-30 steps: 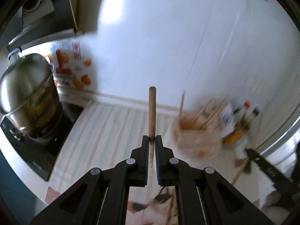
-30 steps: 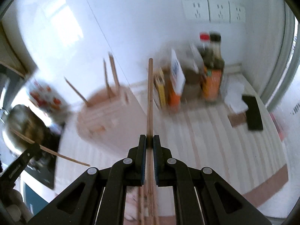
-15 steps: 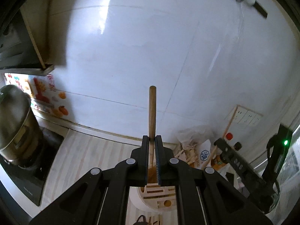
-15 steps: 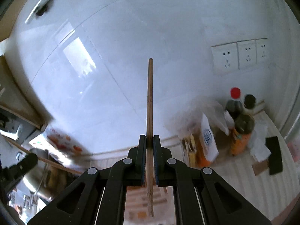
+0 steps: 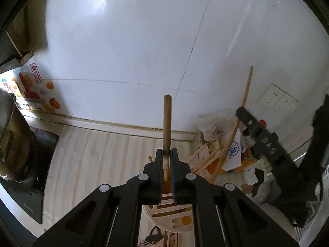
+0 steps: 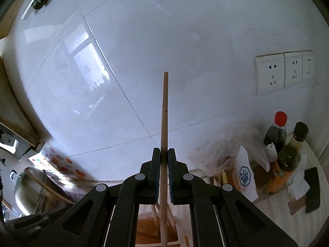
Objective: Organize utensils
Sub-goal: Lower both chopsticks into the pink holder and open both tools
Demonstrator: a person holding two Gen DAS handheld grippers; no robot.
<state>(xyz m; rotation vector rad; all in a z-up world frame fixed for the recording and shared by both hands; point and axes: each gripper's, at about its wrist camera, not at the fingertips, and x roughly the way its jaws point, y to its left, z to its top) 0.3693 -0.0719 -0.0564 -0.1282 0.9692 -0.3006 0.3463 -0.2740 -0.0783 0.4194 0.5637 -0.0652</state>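
Note:
My left gripper (image 5: 166, 152) is shut on a thick wooden handle (image 5: 167, 123) that stands upright above a pale utensil holder (image 5: 174, 216) with slots. My right gripper (image 6: 163, 151) is shut on a thin wooden chopstick (image 6: 164, 111), held upright; its lower end reaches down toward the holder (image 6: 152, 228), where other sticks stand. The right gripper also shows in the left wrist view (image 5: 265, 146), holding the chopstick (image 5: 245, 94) to the right of the holder.
A steel pot (image 5: 8, 135) sits on a black cooktop (image 5: 28, 185) at the left. Sauce bottles (image 6: 287, 154), a carton (image 6: 245, 175) and a plastic bag (image 6: 226, 140) stand at the right by the tiled wall. Wall sockets (image 6: 283, 70) are above them.
Both grippers have tilted up from the striped counter and come over the utensil holder, each still holding its stick. The right gripper now shows close at the left view's right side.

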